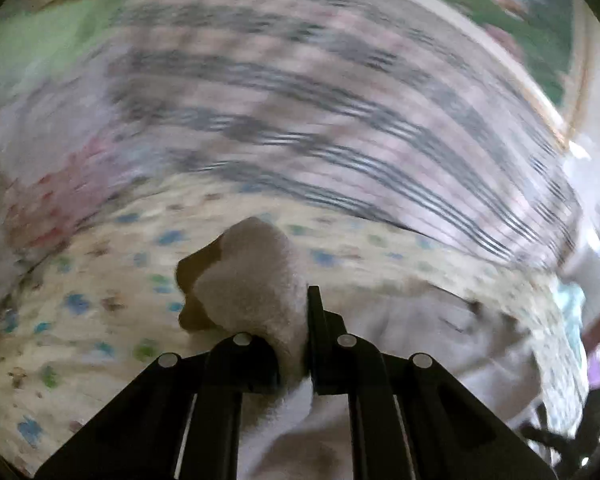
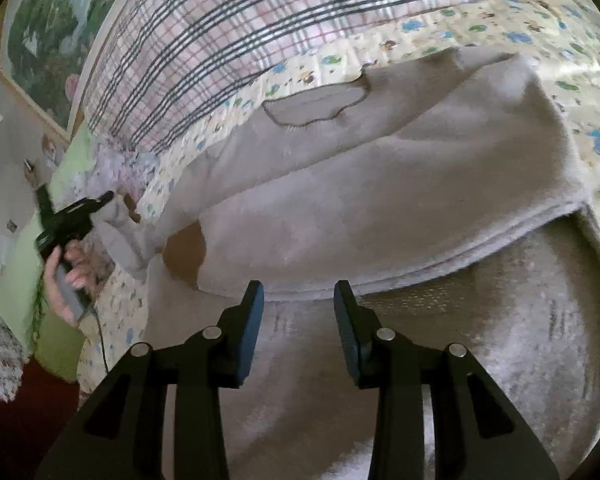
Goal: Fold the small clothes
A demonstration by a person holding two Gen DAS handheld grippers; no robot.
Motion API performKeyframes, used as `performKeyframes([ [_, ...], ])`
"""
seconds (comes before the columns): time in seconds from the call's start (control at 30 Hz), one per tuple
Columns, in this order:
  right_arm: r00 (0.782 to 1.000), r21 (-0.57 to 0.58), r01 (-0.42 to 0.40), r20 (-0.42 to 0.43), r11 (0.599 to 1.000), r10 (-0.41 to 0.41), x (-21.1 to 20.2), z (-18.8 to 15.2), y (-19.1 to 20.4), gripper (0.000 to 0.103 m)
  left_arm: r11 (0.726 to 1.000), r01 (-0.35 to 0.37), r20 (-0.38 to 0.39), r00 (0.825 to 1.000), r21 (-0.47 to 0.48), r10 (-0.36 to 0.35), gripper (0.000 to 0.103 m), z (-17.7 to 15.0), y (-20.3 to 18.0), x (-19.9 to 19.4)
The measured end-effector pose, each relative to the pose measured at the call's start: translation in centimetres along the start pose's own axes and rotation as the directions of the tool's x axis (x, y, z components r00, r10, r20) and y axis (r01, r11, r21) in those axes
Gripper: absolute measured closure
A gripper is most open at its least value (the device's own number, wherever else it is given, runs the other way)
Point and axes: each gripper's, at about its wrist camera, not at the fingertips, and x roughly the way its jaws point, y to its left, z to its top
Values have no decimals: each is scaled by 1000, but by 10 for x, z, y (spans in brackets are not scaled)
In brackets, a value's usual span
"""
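A small beige fleece garment (image 2: 380,200) lies on a pale yellow printed blanket (image 2: 560,60), with a stitched patch (image 2: 312,106) near its far edge. In the left wrist view my left gripper (image 1: 296,320) is shut on a beige cuff with a brown lining (image 1: 252,276), lifted off the blanket; that view is blurred. The right wrist view shows the same left gripper (image 2: 96,202) at the far left, held by a hand (image 2: 66,280), with the sleeve hanging from it. My right gripper (image 2: 299,292) stands open just over the garment's near part, with nothing pinched between its pads.
A pink and grey plaid cover (image 2: 228,32) lies beyond the blanket. A framed painting (image 2: 48,32) hangs on the wall at the far left. A shaggy rug (image 2: 0,352) and dark floor show at the lower left. A cable (image 2: 102,344) trails from the left gripper.
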Motion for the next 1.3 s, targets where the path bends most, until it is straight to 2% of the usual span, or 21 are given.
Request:
performKeyframes([
  [0.07,1000,16,4,23,1000,-4,-10,-1,-5,65,996,61,-7,998,61,-61,94,-10,-45,-6],
  [0.2,998,53,15,55,998,-18,-27,-4,-21,65,971,155,-47,988,184,-149,94,-41,-130,-3],
  [0.33,996,112,24,82,993,-33,-45,-8,-41,65,939,206,-106,977,276,-183,94,-76,-193,14],
  [0.47,992,159,38,113,987,-56,-63,-10,-64,65,903,223,-177,970,368,-167,92,-116,-249,42],
  [0.6,988,207,57,127,977,-84,-75,-10,-81,65,853,227,-261,959,470,-112,80,-151,-282,73],
  [0.67,987,221,58,131,974,-89,-78,-10,-84,65,850,236,-291,951,471,-103,70,-162,-284,82],
  [0.73,987,224,59,133,973,-91,-79,-10,-85,65,854,245,-316,943,459,-101,51,-167,-282,83],
  [0.77,987,227,56,133,972,-88,-79,-10,-84,65,853,244,-311,945,462,-102,49,-167,-278,79],
  [0.83,987,230,49,135,972,-82,-78,-8,-84,65,847,234,-292,952,478,-98,36,-168,-270,64],
  [0.93,988,224,50,130,973,-81,-72,-3,-79,65,855,228,-266,958,466,-110,32,-167,-246,37],
  [0.97,989,218,48,127,975,-77,-69,-1,-76,64,865,222,-261,959,450,-110,31,-166,-235,26],
  [1.03,990,199,49,118,979,-74,-61,2,-68,53,883,207,-250,962,422,-106,30,-166,-213,10],
  [1.07,991,185,48,113,982,-70,-56,4,-63,51,893,189,-243,966,409,-93,30,-167,-199,2],
  [1.17,994,119,42,94,992,-53,-38,14,-39,50,918,112,-214,976,380,-30,29,-169,-162,-14],
  [1.23,996,66,43,77,997,-48,-22,22,-20,50,930,22,-189,981,366,51,29,-168,-136,-16],
  [1.3,997,0,45,61,999,-44,-5,33,1,50,939,-38,-194,975,342,110,29,-166,-115,-12],
])
